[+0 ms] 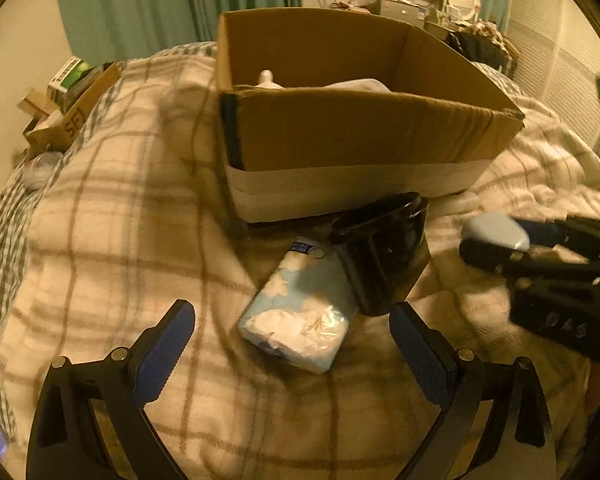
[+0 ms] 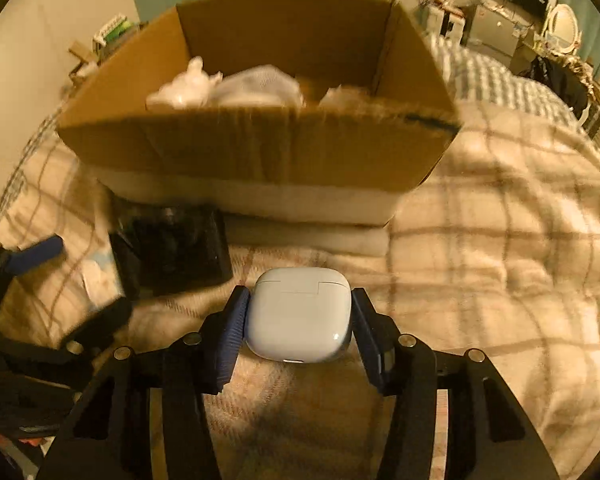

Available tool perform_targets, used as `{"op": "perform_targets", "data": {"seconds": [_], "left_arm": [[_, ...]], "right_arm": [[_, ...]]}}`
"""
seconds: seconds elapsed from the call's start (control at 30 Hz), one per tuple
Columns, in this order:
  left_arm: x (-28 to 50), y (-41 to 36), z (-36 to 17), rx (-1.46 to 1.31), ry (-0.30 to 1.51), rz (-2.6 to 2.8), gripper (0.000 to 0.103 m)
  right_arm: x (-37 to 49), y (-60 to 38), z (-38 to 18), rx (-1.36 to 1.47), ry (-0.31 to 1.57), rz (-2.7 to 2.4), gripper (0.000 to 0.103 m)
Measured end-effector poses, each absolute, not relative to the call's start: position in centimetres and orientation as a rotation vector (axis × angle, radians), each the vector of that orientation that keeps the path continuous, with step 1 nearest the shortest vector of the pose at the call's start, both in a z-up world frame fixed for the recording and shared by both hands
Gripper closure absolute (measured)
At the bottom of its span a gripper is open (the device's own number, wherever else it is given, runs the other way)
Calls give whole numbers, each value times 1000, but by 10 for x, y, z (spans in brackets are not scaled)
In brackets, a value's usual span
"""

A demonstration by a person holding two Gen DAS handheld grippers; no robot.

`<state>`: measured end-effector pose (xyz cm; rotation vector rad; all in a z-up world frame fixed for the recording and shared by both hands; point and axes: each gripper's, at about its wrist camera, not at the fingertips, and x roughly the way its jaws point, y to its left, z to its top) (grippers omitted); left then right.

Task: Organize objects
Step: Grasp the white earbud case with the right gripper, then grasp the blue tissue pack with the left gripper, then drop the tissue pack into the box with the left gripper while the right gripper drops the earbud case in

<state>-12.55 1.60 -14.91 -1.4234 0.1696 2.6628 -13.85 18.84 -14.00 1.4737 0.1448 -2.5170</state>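
Left gripper jaws wide apart, right gripper jaws narrowed

Left tool wide open over tissue pack, just in front of box on bed. Black cup touching pack, nearer box. Right tool right of box, around white case.

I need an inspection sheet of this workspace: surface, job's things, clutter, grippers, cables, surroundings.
Surface: beige plaid blanket on a bed.
Job's things: open brown cardboard box holding white items; white rounded earbud case; pale blue tissue packet lying beside glossy black container.
Clutter: small cardboard boxes past the bed's edge.
Grippers: left gripper open, empty, near the packet; right gripper closed on the case.
Cables: nothing seen.
Surroundings: green curtains, oval white mirror.
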Motion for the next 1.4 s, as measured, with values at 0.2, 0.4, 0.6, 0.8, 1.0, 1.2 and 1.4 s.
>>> {"op": "perform_targets", "data": {"seconds": [0.2,0.4,0.6,0.8,1.0,1.2,1.4], "left_arm": [[-129,22,-170,-1441,202,2598,8],[-137,12,-175,-1442,40,2545,24],[-123,12,-168,-1420,33,2526,49],[-102,13,-146,-1399,90,2582,50],[-89,6,-125,-1451,16,2582,51],[-66,2,-91,-1388,-37,2637,51],[-66,6,-44,-1288,-23,2715,51]], "right_arm": [[-135,190,-135,1465,139,-2520,52],[-136,193,-137,1467,133,-2518,52],[-130,194,-130,1444,118,-2538,52],[-116,194,-112,1400,122,-2562,52],[-92,188,-87,1338,177,-2579,52],[-61,190,-61,1247,125,-2606,52],[-47,194,-21,1141,93,-2646,52]]}}
